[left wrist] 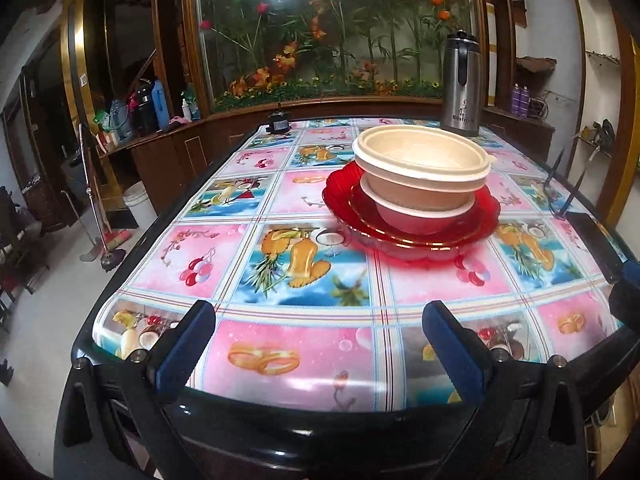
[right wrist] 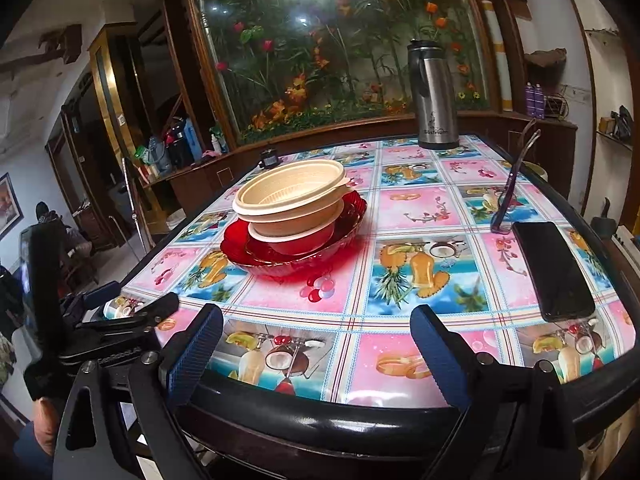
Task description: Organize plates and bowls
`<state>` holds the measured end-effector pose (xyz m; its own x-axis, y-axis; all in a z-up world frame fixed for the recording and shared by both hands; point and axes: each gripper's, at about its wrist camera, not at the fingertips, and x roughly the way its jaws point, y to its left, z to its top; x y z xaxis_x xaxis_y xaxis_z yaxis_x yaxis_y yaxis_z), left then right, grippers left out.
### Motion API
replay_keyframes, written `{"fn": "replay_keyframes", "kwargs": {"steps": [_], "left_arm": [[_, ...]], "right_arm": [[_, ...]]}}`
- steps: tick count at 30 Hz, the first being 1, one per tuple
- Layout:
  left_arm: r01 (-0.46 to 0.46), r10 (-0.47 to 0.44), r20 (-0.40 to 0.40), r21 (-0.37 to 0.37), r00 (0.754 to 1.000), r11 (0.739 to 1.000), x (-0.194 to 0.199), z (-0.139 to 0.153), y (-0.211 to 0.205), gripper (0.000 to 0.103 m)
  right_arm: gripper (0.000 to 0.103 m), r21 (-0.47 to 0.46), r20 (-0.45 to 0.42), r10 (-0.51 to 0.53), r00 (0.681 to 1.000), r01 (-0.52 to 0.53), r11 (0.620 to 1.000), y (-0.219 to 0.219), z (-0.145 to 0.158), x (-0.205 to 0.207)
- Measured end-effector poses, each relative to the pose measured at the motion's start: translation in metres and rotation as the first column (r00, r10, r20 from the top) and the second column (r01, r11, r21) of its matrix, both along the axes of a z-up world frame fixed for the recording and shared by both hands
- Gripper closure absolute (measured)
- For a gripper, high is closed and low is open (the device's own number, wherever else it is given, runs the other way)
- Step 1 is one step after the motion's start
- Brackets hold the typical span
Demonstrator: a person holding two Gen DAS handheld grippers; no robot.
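A cream bowl (left wrist: 422,160) (right wrist: 290,196) sits nested in a red bowl with a white rim (left wrist: 404,216) (right wrist: 296,240). Both rest on stacked red glass plates (left wrist: 460,236) (right wrist: 340,224) in the middle of the patterned table (left wrist: 280,208) (right wrist: 424,216). My left gripper (left wrist: 320,344) hangs open at the table's near edge, well short of the stack, with nothing between its blue pads. My right gripper (right wrist: 316,348) is open too, at the near edge, the stack ahead and to its left. The left gripper (right wrist: 120,304) shows at the right wrist view's lower left.
A steel thermos (left wrist: 460,88) (right wrist: 434,96) stands at the far right of the table. A black phone (right wrist: 554,268) (left wrist: 596,244) lies near the right edge, with spectacles (right wrist: 516,184) (left wrist: 566,188) just beyond it. A small black object (left wrist: 276,122) sits at the far edge.
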<state>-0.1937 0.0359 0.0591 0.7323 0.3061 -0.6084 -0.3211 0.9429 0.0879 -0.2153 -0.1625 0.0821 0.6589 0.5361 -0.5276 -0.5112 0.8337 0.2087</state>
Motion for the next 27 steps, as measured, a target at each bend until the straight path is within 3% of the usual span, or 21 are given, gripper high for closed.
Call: {"fn": "replay_keyframes", "kwargs": {"steps": [5,23,27], "left_arm": [[-0.024,0.025,-0.016,0.051,1.000,0.998,0.009,-0.004,0.000,0.000],[-0.032,0.028,-0.068,-0.047,0.997,0.998,0.015,-0.018,0.034,0.000],[-0.033,0.033,-0.089,0.000,0.996,0.999,0.018,-0.020,0.031,0.000]], "right_arm": [[0.006,-0.019,0.018,0.011,1.000,-0.011,1.000,0.007,0.003,0.010],[0.006,-0.073,0.002,0.066,0.998,-0.065,0.995,0.055,-0.008,0.033],[0.006,-0.079,0.000,0.067,0.998,-0.067,0.995,0.059,-0.010,0.035]]}}
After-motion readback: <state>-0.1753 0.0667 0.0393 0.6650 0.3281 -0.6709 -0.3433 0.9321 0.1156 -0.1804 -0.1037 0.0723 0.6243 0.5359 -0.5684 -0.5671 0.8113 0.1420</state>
